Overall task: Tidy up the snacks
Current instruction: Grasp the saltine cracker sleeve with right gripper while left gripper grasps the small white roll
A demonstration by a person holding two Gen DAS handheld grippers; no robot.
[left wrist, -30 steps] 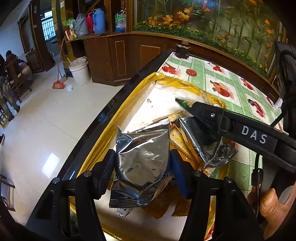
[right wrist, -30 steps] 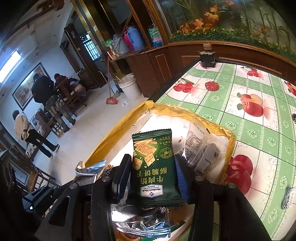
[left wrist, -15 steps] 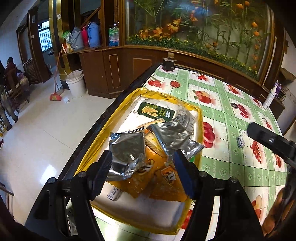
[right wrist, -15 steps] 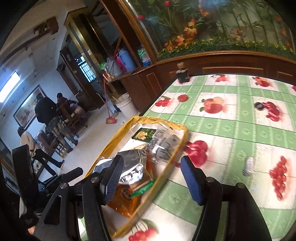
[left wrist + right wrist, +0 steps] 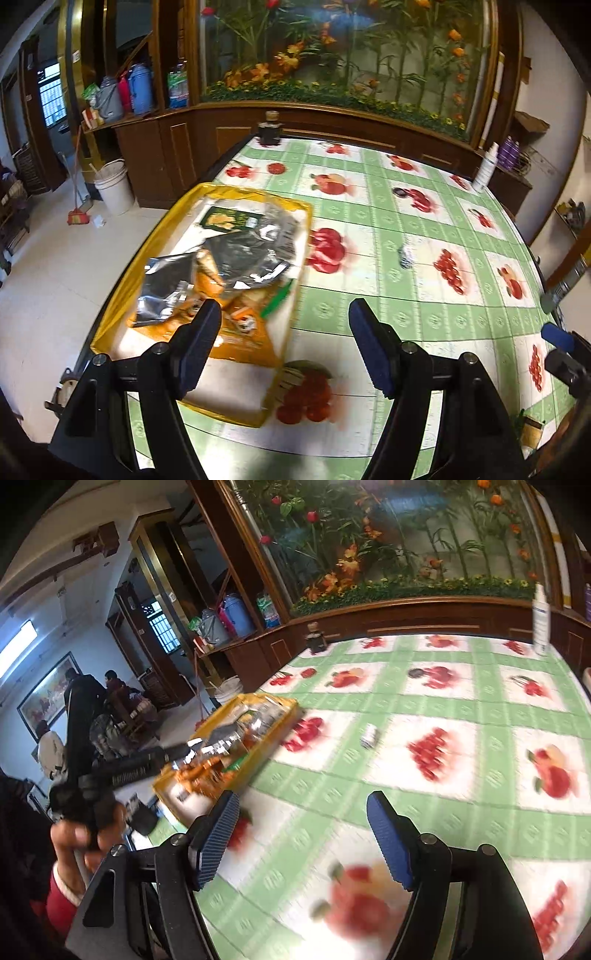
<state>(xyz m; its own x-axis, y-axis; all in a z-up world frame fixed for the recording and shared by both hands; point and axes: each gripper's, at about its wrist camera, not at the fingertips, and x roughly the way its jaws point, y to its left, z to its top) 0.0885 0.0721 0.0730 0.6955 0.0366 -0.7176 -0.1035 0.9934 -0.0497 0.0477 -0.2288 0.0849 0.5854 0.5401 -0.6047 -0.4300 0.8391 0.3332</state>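
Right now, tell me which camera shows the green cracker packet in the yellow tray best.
The left wrist view. There the green cracker packet lies face up at the far end of the yellow tray, its label side in plain sight. In the right wrist view the tray is distant and motion-blurred, and the packet cannot be made out.

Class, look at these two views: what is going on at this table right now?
A person is sorting snacks with handheld tongs. The yellow tray near the table's edge holds a green biscuit packet, silver packets and orange ones. Both the left tongs and right tongs have just been opening and are empty. One small wrapped snack lies loose on the fruit-print tablecloth.
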